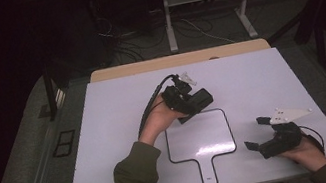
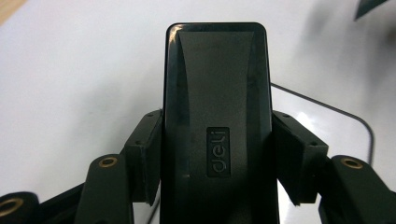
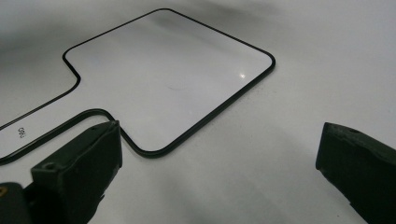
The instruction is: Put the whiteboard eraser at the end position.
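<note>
A black block-shaped eraser (image 2: 217,112) with an embossed "deli" mark is clamped between the jaws of my left gripper (image 1: 192,102), which hovers just above the upper left corner of a paddle-shaped whiteboard (image 1: 200,135). That board is white with a thin black rim and a short handle pointing toward the near edge. My right gripper (image 1: 255,133) rests low at the right of the board, jaws wide apart with nothing between them. The board's white face (image 3: 168,70) lies ahead of the right gripper's two black fingers (image 3: 81,163).
A large white tabletop (image 1: 260,79) carries everything, with a wooden strip (image 1: 176,61) along its far edge. Beyond it stand white table legs (image 1: 168,19) and loose cables on a dark floor. Bare table stretches to the left and far right.
</note>
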A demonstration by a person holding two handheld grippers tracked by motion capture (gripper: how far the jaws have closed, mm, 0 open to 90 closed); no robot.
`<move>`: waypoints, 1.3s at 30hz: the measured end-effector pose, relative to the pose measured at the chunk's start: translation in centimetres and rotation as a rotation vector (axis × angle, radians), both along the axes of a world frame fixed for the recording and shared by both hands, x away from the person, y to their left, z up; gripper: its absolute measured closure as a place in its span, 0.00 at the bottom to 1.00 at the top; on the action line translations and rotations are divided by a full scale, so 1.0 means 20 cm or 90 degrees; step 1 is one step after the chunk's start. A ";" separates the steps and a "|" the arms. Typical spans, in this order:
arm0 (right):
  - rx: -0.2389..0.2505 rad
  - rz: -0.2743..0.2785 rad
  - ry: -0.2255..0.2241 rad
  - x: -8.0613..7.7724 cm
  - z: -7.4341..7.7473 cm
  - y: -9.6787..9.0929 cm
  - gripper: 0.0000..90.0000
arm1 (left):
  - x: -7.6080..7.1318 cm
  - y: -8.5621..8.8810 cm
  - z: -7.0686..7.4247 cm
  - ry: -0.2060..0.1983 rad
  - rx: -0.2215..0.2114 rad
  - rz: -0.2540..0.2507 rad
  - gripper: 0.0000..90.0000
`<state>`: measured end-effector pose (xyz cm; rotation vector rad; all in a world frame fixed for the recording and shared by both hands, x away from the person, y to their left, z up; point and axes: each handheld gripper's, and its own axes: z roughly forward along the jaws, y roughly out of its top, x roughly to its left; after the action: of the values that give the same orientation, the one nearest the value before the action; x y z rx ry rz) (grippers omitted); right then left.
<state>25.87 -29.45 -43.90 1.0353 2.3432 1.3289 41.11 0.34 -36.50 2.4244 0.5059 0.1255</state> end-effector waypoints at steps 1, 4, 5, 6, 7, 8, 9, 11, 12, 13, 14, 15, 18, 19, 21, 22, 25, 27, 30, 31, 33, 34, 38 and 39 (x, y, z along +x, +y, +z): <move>0.000 0.000 0.001 0.00 0.00 0.00 0.00 | 0.01 0.01 0.00 -0.003 -0.001 0.005 0.44; 0.000 -0.002 0.001 0.00 0.00 0.00 0.00 | 0.06 0.03 0.01 -0.005 0.001 0.015 0.44; 0.000 -0.002 0.000 0.00 0.00 0.00 0.00 | 0.08 0.03 0.01 -0.006 0.001 0.021 0.44; 0.000 -0.003 -0.001 0.00 0.00 0.00 0.00 | 0.10 0.04 0.01 -0.006 0.002 0.025 0.44; 0.000 -0.003 -0.001 0.00 0.00 0.00 0.00 | 0.11 0.05 0.01 -0.008 0.006 0.028 0.44; 0.000 -0.003 0.000 0.00 0.00 0.00 0.00 | 0.13 0.05 0.01 -0.007 0.003 0.034 0.44; -0.002 -0.003 -0.001 0.00 0.00 0.00 0.00 | 0.15 0.06 0.01 -0.008 0.007 0.035 0.44; 0.000 -0.003 0.000 0.00 0.00 0.00 0.00 | 0.18 0.07 0.01 -0.004 0.009 0.044 0.44; 0.000 -0.004 0.000 0.00 0.00 0.00 0.00 | 0.19 0.06 0.00 0.000 -0.002 0.060 0.44; 0.000 -0.005 -0.001 0.00 0.00 0.00 0.00 | 0.22 0.07 0.00 -0.006 0.015 0.048 0.44; 0.000 -0.005 -0.001 0.00 0.00 0.00 0.00 | 0.23 0.07 -0.01 -0.001 0.015 0.054 0.44; 0.000 -0.006 0.000 0.00 0.00 0.00 0.00 | 0.25 0.07 -0.01 -0.001 0.016 0.055 0.44; 0.001 -0.007 -0.001 0.00 0.00 0.00 0.00 | 0.30 0.06 -0.02 -0.002 0.022 0.053 0.44; 0.002 -0.007 -0.001 0.00 0.00 0.00 0.00 | 0.31 0.06 -0.03 0.001 0.018 0.060 0.44; 0.004 -0.006 -0.002 0.00 0.00 0.00 0.00 | 0.34 0.04 -0.04 -0.007 0.027 0.052 0.44; 0.004 -0.006 -0.001 0.00 0.00 0.00 0.00 | 0.35 0.03 -0.04 -0.004 0.032 0.055 0.44; 0.003 -0.005 -0.005 0.00 0.00 0.00 0.00 | 0.39 0.01 -0.08 -0.001 0.038 0.066 0.44; 0.003 -0.006 -0.004 0.00 0.00 0.00 0.00 | 0.41 0.00 -0.11 0.003 0.028 0.078 0.44; 0.003 -0.005 -0.002 0.00 0.00 0.00 0.00 | 0.46 -0.01 -0.16 0.011 0.038 0.090 0.44; 0.004 -0.004 -0.003 0.00 0.00 0.00 0.00 | 0.47 -0.01 -0.18 0.014 0.042 0.089 0.44; 0.005 -0.005 -0.003 0.00 0.00 0.00 0.00 | 0.48 -0.02 -0.20 0.016 0.048 0.091 0.44; 0.005 -0.005 -0.003 0.00 0.00 0.00 0.00 | 0.49 -0.03 -0.21 0.016 0.051 0.096 0.44; 0.006 -0.004 -0.003 0.00 0.00 0.00 0.00 | 0.50 -0.06 -0.25 0.020 0.060 0.096 0.44; 0.006 -0.004 -0.004 0.00 0.00 0.00 0.00 | 0.50 -0.06 -0.25 0.024 0.062 0.098 0.44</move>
<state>25.91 -29.52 -43.89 1.0394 2.3298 1.3399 51.15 -0.95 -41.54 2.4851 0.7191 0.1745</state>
